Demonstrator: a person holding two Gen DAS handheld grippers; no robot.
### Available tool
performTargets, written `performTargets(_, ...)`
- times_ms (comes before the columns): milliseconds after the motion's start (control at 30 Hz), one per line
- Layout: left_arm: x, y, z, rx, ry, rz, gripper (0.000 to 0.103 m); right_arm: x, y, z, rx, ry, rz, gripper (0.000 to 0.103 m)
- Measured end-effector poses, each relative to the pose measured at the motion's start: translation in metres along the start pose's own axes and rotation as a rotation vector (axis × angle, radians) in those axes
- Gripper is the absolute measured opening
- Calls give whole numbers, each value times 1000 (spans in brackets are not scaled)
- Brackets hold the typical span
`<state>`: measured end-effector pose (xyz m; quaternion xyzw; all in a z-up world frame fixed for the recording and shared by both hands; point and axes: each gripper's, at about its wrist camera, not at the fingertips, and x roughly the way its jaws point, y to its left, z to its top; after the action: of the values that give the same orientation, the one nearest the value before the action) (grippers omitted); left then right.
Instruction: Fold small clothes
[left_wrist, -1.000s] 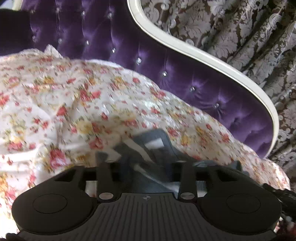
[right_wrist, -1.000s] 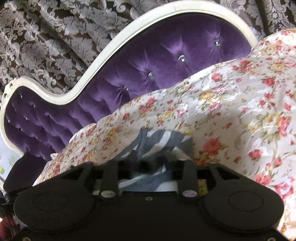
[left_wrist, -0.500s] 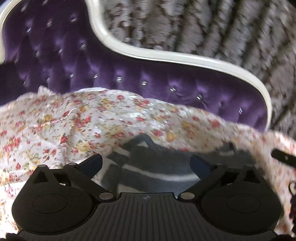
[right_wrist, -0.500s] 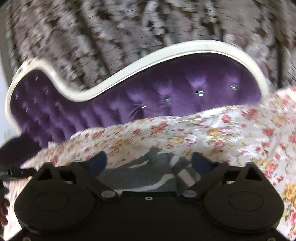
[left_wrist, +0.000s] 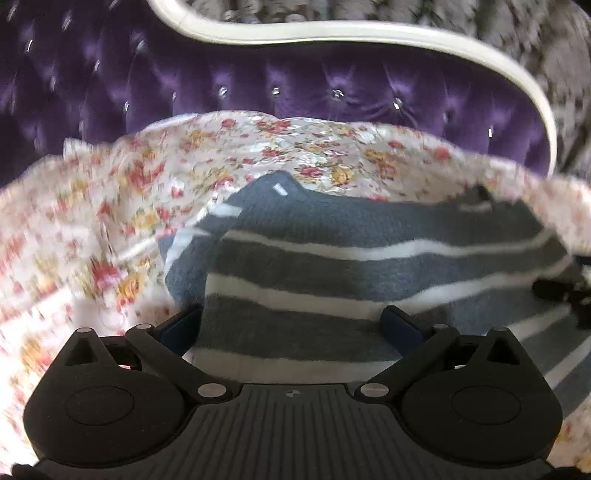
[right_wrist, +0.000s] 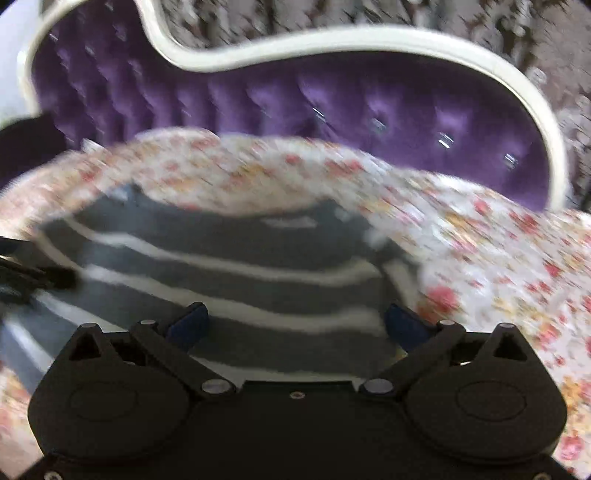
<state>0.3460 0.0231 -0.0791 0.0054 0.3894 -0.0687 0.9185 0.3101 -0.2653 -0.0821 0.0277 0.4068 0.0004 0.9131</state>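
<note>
A grey garment with white stripes (left_wrist: 332, 273) lies spread on a floral bedspread (left_wrist: 110, 206). It also shows in the right wrist view (right_wrist: 236, 258). My left gripper (left_wrist: 291, 323) is open and empty, its blue-padded fingers wide apart above the garment's near edge. My right gripper (right_wrist: 295, 321) is open and empty too, over the same garment. The right gripper's black tip shows at the right edge of the left wrist view (left_wrist: 561, 291). The left gripper's tip shows at the left edge of the right wrist view (right_wrist: 33, 277).
A purple tufted headboard (left_wrist: 295, 88) with a cream curved frame (left_wrist: 369, 31) stands behind the bed, also in the right wrist view (right_wrist: 332, 103). Patterned grey curtains (right_wrist: 295, 14) hang behind it. The floral bedspread (right_wrist: 498, 258) surrounds the garment.
Both grippers were shut on the striped garment a second ago. They have opened, let it go, and pulled back and up, so the garment now lies spread out.
</note>
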Motion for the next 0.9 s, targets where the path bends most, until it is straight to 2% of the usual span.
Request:
performTargets(100, 1, 1, -3, 25, -17, 15, 103, 5, -25, -5, 124, 24, 40, 103)
performTargets(133, 0, 1, -4, 21, -20, 16, 103, 4, -28, -6, 131, 18, 40, 103)
performTargets(300, 1, -2, -7, 20, -33, 26, 103, 3, -28, -7, 131, 16, 23, 103)
performTargets(667, 1, -9, -20, 1, -119, 67, 103, 3, -29, -11, 121, -16, 35, 103)
performTargets(900, 3, -8, -18, 4, -98, 71, 103, 1, -35, -12, 137, -40, 55, 103)
